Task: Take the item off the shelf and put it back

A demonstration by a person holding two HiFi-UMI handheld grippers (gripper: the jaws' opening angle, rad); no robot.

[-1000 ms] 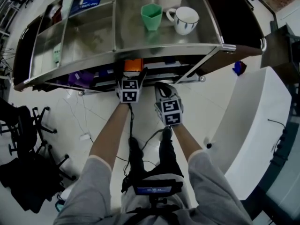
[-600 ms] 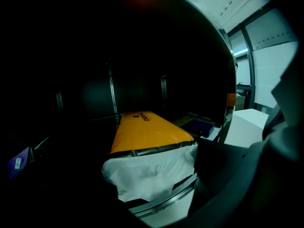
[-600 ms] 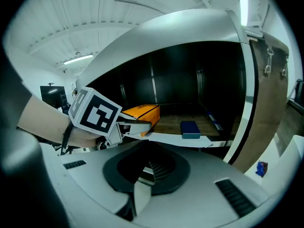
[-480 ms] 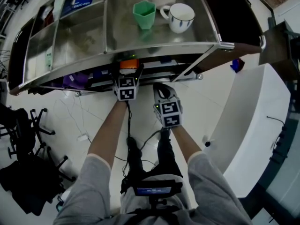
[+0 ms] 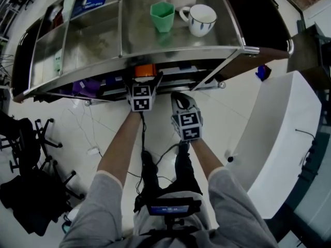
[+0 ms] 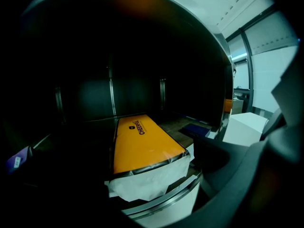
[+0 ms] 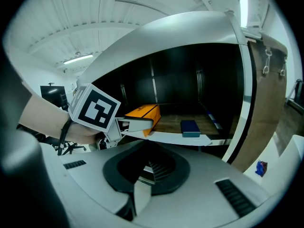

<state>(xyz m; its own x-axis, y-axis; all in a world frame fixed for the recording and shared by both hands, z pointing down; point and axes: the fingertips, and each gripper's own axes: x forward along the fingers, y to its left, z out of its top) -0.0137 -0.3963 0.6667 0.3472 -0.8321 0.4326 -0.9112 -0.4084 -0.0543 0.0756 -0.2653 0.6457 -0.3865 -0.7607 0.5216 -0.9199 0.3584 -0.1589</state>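
The right gripper [image 5: 179, 96] is kept back, shut and empty. Nearer the shelf, the left gripper [image 5: 144, 78] is clamped on the orange box [image 6: 142, 144], whose near end overhangs the lower shelf [image 6: 164, 202], long axis running straight inward.

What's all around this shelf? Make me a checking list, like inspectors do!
Surface: steel shelf top, partly bare; lower shelf dark inside.
Job's things: orange box lies on the lower shelf, near end at the edge.
Clutter: green cup and white mug on top; blue box on the lower shelf.
Grippers: left gripper has its jaws either side of the orange box, grip unclear; right gripper shut, empty, outside the shelf.
Cables: black cable along the left forearm.
Surroundings: black chairs at left, white counter at right.
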